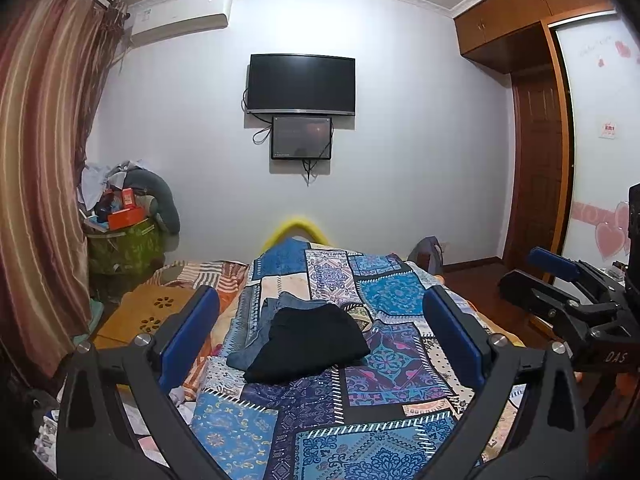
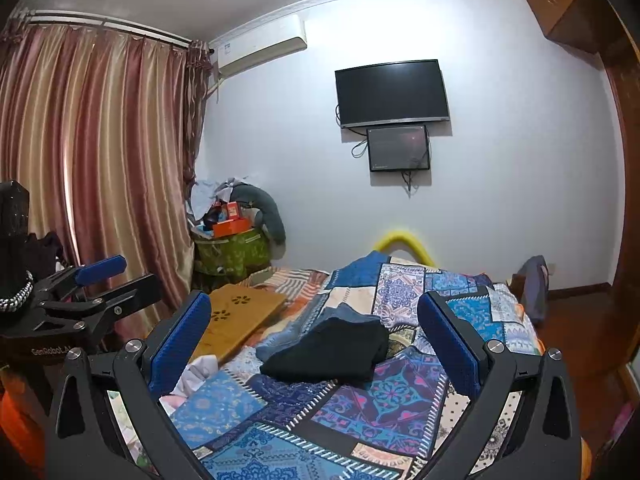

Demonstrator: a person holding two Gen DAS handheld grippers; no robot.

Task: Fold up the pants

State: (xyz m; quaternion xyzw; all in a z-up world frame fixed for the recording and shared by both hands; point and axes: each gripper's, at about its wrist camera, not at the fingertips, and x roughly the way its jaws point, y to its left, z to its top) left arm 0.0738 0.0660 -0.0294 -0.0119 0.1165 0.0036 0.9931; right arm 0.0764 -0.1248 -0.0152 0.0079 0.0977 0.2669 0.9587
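Our left gripper [image 1: 320, 336] and right gripper [image 2: 316, 344] were spread wide and held nothing, with the folded black pants [image 1: 310, 344] at twelve o'clock on the bed [image 1: 380, 420], and a clumsy grab could have messed the jeans [image 1: 276, 312] underneath.

The pants [image 1: 308, 342] lay folded on the quilt [image 1: 360, 408], atop the jeans [image 1: 276, 308]; a board [image 1: 148, 316] lay left of them; a bin [image 1: 124, 248] stood behind it; the TV [image 1: 301, 84] hung on the wall beyond, above a screen [image 1: 301, 138].
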